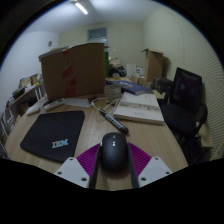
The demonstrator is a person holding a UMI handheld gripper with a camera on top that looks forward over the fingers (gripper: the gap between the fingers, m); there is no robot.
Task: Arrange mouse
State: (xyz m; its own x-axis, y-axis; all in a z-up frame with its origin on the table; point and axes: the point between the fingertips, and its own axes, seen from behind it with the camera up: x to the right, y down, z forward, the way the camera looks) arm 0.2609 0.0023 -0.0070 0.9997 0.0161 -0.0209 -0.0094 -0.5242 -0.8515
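Gripper (113, 168) fingers were spread, their purple pads (88, 153) flanking the mouse (113, 150); whether the pads pressed its sides could not be told. Mouse: dark, smooth, rounded oval, long axis running straight ahead along the fingers, narrower end away from them. It sat low over the pale wooden table (150, 135). Left of the mouse lay a flat black mouse pad (54, 133) with white lettering. Just beyond the mouse lay a slim pen-like item (113, 121); farther beyond, left, stood a brown cardboard box (73, 68).
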